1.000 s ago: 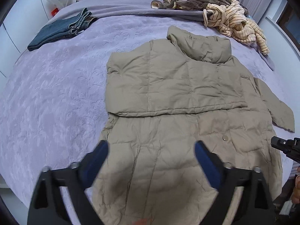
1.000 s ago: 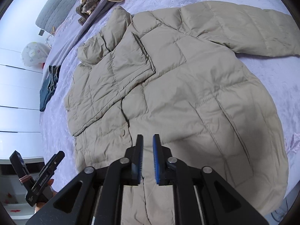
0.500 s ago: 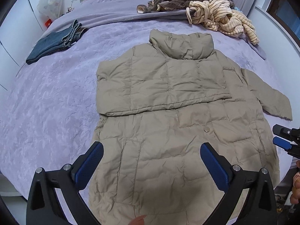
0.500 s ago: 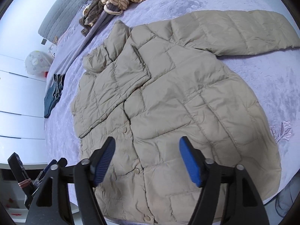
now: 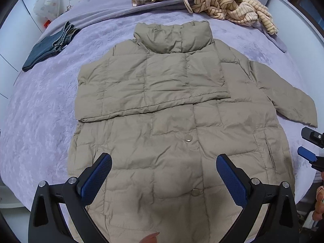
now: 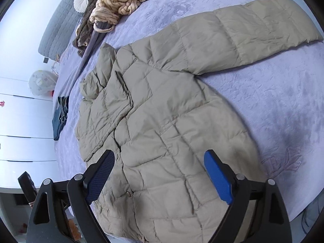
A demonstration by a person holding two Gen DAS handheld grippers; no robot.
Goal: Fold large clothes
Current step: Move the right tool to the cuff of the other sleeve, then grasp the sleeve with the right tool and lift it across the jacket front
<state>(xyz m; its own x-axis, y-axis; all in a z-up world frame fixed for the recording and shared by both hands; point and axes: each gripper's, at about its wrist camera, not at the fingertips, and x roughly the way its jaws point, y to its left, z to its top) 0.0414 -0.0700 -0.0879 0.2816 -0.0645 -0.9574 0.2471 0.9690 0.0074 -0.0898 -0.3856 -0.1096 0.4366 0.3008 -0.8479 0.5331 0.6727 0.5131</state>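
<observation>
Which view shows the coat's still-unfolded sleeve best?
The right wrist view: the unfolded sleeve lies full length across the bedspread. The left wrist view shows it smaller and foreshortened near the frame's right edge.

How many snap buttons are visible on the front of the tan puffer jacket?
2 in the left wrist view, both on the tan puffer jacket: upper snap button mid-front, lower snap button nearer the hem. The folded sleeve may hide others.

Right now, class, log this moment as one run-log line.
left gripper open | right gripper open | puffer coat flat on bed | one sleeve folded | other sleeve spread
</observation>
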